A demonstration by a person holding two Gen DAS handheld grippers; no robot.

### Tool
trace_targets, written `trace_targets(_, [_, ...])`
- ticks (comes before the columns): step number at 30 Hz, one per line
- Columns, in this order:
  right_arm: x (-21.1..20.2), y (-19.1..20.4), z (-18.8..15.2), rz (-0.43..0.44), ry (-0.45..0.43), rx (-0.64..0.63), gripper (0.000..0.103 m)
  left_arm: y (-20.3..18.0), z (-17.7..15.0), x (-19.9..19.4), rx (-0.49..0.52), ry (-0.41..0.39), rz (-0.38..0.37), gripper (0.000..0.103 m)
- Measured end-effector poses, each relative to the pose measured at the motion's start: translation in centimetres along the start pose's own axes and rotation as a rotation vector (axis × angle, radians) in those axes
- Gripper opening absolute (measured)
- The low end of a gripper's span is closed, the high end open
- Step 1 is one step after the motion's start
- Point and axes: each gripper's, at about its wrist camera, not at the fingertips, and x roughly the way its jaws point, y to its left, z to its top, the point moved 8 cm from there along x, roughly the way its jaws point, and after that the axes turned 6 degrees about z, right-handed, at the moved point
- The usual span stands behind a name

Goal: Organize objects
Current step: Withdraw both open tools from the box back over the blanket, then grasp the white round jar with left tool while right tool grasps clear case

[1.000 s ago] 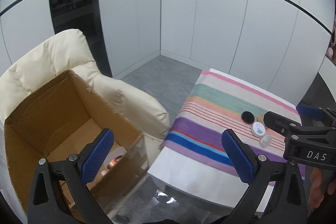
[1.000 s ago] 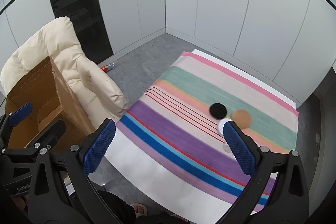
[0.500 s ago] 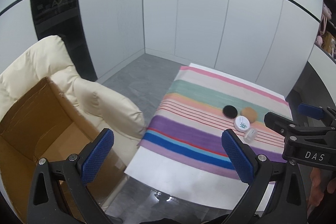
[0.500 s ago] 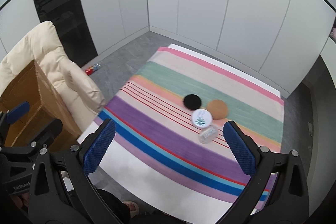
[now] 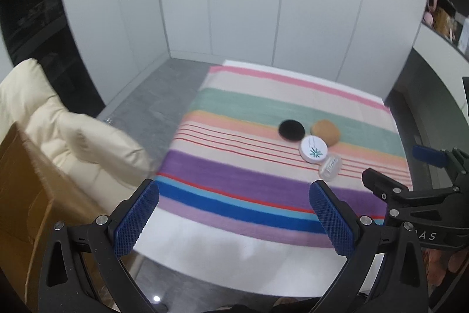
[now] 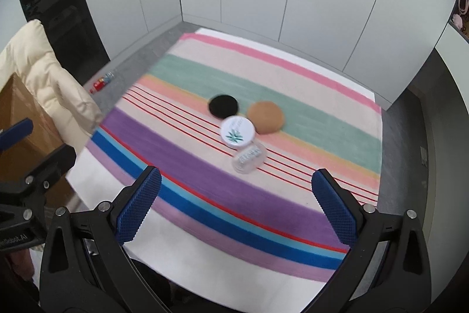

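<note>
A black round puff (image 5: 291,130) (image 6: 223,106), a tan round puff (image 5: 325,132) (image 6: 265,117), a white round lid with a green leaf mark (image 5: 313,150) (image 6: 237,132) and a clear plastic jar (image 5: 330,167) (image 6: 248,158) lie clustered on the striped cloth (image 5: 234,187) (image 6: 190,163) over a table. My left gripper (image 5: 234,220) is open and empty above the cloth's near edge. My right gripper (image 6: 239,209) is open and empty, just in front of the clear jar. The right gripper also shows at the right edge of the left wrist view (image 5: 410,189).
A cream padded armchair (image 5: 67,134) (image 6: 49,78) stands left of the table with a brown cardboard box (image 5: 17,195) (image 6: 20,119) on it. A small red bottle (image 6: 101,82) lies on the grey floor. White wall panels stand behind.
Both grippers have swung right, away from the cardboard box and toward the table. The cluster of round objects now sits nearer the middle of both views. Both stay open.
</note>
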Motion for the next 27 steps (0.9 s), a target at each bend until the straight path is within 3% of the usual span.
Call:
trace_targets(14, [9.2, -5.3, -2.5, -0.002, 0.102, 0.080, 0.103, -4.0, -0.5, 9.0, 0.079, 0.072, -0.023, 0.098])
trace_targets(24, [14.2, -3.3, -2.2, 0.030, 0.103, 0.013, 0.103, -4.9, -1.3, 14.2, 0.088, 0.123, -0.019, 0.088])
trace_targets(27, [15.8, -3.2, -2.1, 0.029, 0.125, 0.010, 0.090, -5.1, -1.3, 15.1, 0.091, 0.130, -0.020, 0.088])
